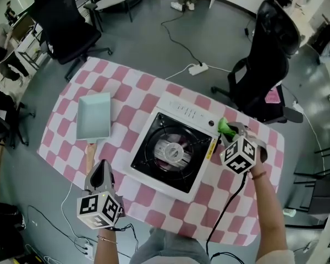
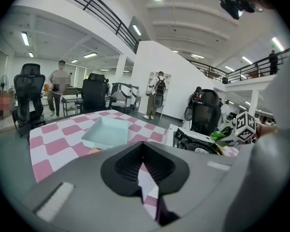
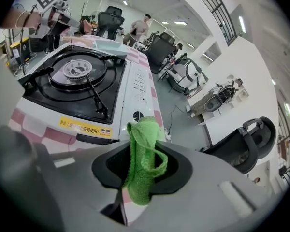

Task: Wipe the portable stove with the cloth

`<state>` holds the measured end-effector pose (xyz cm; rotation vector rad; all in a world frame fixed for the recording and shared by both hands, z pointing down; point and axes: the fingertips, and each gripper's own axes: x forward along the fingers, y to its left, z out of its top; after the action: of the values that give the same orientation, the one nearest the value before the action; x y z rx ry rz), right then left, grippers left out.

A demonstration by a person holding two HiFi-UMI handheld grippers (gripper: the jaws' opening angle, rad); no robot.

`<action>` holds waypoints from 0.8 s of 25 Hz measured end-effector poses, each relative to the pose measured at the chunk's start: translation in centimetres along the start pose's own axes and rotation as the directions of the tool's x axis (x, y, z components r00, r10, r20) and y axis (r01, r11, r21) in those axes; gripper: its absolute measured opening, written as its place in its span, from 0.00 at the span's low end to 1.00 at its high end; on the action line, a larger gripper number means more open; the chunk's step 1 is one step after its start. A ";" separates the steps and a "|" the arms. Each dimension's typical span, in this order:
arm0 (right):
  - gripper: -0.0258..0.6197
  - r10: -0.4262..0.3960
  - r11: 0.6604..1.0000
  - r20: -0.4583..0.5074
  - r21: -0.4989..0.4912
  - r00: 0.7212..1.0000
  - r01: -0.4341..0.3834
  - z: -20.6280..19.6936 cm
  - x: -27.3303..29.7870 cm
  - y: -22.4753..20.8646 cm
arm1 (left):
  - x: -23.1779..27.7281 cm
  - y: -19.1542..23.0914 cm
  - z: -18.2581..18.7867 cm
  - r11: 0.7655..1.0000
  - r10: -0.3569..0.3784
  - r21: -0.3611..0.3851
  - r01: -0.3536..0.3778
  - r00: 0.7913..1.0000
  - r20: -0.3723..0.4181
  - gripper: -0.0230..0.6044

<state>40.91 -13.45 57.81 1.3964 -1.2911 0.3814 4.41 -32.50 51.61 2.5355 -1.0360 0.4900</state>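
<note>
The portable stove (image 1: pixel 173 150), white with a black burner top, sits in the middle of the pink-checked table (image 1: pixel 71 100). My right gripper (image 1: pixel 229 133) hovers at the stove's right edge, near the knob corner, shut on a green cloth (image 1: pixel 226 127). In the right gripper view the cloth (image 3: pixel 143 153) hangs folded between the jaws, just in front of the stove's (image 3: pixel 82 81) control panel. My left gripper (image 1: pixel 100 168) is held low over the table's near left, apart from the stove. Its jaws are shut with nothing between them (image 2: pixel 144 146).
A light blue tray (image 1: pixel 94 116) lies on the table left of the stove, ahead of the left gripper (image 2: pixel 106 132). Black office chairs stand behind the table at the left (image 1: pixel 63 23) and the right (image 1: pixel 269 65). A power strip (image 1: pixel 198 69) and cable lie on the floor.
</note>
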 end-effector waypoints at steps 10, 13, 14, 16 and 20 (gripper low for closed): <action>0.18 0.024 1.000 0.004 0.009 1.000 -0.024 0.2 -0.7 1.2 | -0.4 -0.2 -0.2 1.000 -0.011 0.000 0.011 1.000 -0.006 0.04; 0.18 0.027 1.000 0.004 0.007 1.000 -0.027 0.2 -0.8 1.6 | -0.5 -0.2 -0.2 1.000 -0.014 0.005 0.014 1.000 -0.006 0.04; 0.18 0.028 1.000 0.004 0.005 1.000 -0.028 0.2 -0.9 1.7 | -0.5 -0.2 -0.1 1.000 -0.015 0.007 0.015 1.000 -0.006 0.04; 0.18 0.031 1.000 0.003 0.002 1.000 -0.031 0.2 -1.0 2.0 | -0.6 -0.2 -0.1 1.000 -0.016 0.009 0.016 1.000 -0.003 0.04; 0.18 0.038 0.999 0.002 -0.003 0.999 -0.038 0.3 -1.3 2.7 | -0.9 -0.1 -0.1 1.000 -0.016 0.009 0.016 1.000 -0.001 0.04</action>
<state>38.10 -12.43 57.95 1.3717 -1.3212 0.4040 3.85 -31.86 51.28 2.5489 -1.0149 0.4931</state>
